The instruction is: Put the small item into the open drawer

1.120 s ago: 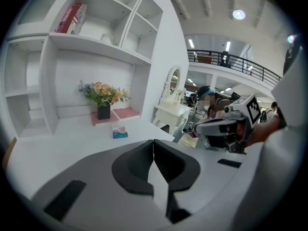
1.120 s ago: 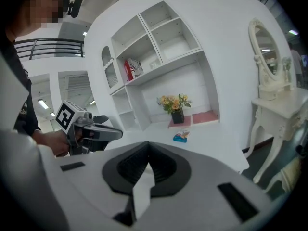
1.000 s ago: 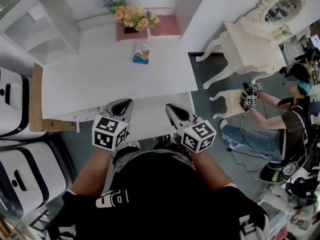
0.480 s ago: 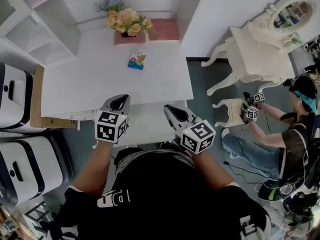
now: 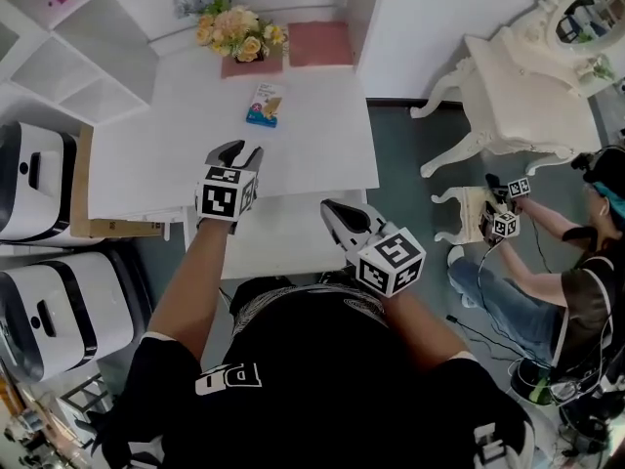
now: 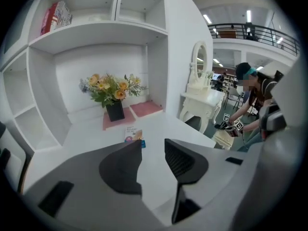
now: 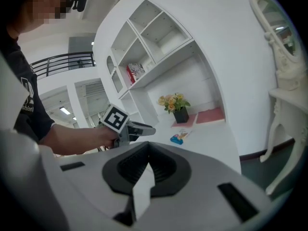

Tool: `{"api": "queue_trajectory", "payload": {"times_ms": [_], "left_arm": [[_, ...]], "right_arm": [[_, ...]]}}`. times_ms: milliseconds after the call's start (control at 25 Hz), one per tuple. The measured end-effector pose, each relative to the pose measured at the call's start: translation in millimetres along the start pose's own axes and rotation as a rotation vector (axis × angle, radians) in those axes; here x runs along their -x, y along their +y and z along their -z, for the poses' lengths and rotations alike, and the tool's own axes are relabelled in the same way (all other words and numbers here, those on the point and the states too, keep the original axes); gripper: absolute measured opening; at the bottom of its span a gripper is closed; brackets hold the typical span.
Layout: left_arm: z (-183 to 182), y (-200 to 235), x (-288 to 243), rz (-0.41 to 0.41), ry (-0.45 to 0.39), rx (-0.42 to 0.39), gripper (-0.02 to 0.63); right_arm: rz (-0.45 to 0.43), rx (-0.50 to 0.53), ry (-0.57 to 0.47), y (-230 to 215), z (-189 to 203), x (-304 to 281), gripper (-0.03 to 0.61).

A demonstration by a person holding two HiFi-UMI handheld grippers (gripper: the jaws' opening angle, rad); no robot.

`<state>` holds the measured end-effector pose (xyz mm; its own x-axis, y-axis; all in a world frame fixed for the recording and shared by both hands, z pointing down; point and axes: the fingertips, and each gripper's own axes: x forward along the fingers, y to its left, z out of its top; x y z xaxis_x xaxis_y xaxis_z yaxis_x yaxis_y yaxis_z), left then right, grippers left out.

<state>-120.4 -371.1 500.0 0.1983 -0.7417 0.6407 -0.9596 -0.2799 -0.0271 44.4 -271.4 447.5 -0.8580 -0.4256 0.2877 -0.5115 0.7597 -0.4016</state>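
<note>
above the desk (image 5: pixel 322 135) the left gripper (image 5: pixel 241 150) is opening, empty, and should straddle the small packet (image 5: pixel 264 104) squarely; right gripper (image 5: pixel 334 209) closed, empty.

Left claw (image 5: pixel 242 149) farther forward over table (image 5: pixel 322 145), empty jaws opening.

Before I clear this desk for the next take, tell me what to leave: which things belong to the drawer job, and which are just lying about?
Job in hand:
small packet
open drawer
left gripper, jaws opening, empty
right gripper, shut, empty

Lying about:
potted flowers
pink mat
white dressing table
</note>
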Motion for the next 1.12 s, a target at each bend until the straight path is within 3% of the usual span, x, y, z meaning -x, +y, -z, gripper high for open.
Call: {"api": "queue_trajectory", "payload": {"times_ms": [240,400,520,800,1120], "left_arm": [[-22,11,-54,-0.059,0.066,-0.102,0.209],[-6,24,-102,-0.078,0.199,-0.168,0.234],[5,33,-127,-0.075,0.257,-0.126,0.256],[3,51,-166,-0.109,0.277,-0.036,0.297],[-4,63,-210,-0.110,0.289,-0.022,0.352]], "right_arm": [[-0.016,-0.038,-0.008,-22,2,11,0.009],[-0.006,-0.056,0.001,-39,6,19,0.009],[0.023,-0.064,0.024,-55,15,25,0.009],[0.057,-0.088,0.037,-81,22,40,0.009],[0.084,-0.107,0.067,-102,26,44,0.009]]}}
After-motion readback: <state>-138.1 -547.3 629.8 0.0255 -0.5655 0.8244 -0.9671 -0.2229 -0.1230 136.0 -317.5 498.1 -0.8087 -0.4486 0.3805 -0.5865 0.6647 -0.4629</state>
